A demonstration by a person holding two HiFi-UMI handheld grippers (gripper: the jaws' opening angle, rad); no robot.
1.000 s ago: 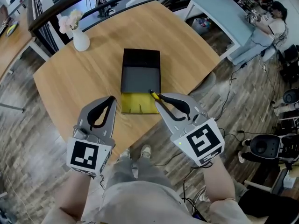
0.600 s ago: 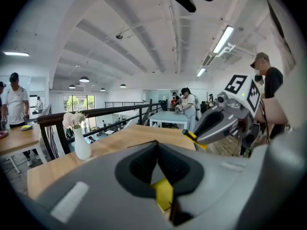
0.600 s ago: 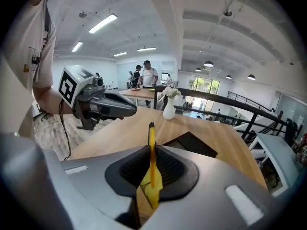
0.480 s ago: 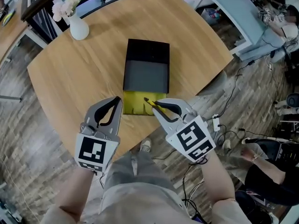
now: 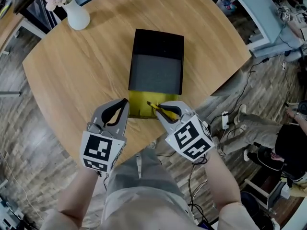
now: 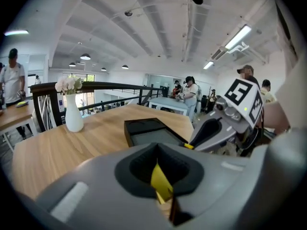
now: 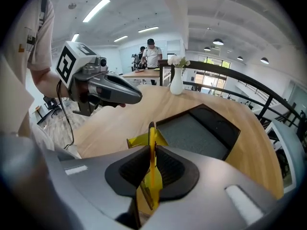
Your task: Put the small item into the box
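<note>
A black box [image 5: 157, 68] with a grey foam lining lies open on the round wooden table [image 5: 81, 75], its yellow flap [image 5: 139, 108] folded toward me. My right gripper [image 5: 152, 104] is shut on a thin yellow small item [image 7: 152, 166], whose dark tip [image 5: 149, 103] pokes out over the flap, just short of the box's near edge. In the right gripper view the box [image 7: 199, 133] lies just ahead of that gripper [image 7: 151, 128]. My left gripper [image 5: 125, 101] hovers shut beside the flap's left side, nothing in it. Through its jaws the flap [image 6: 159, 183] shows.
A white vase [image 5: 76, 16] with pale flowers stands at the table's far left edge. The table's near edge runs just under both grippers. Cables and chair bases lie on the floor at right. People stand by distant tables behind a dark railing [image 6: 110, 86].
The head view has shifted forward, so the box sits larger and more central. The right gripper's tip has drifted slightly left over the yellow flap, still holding the item. The left gripper stays beside it.
</note>
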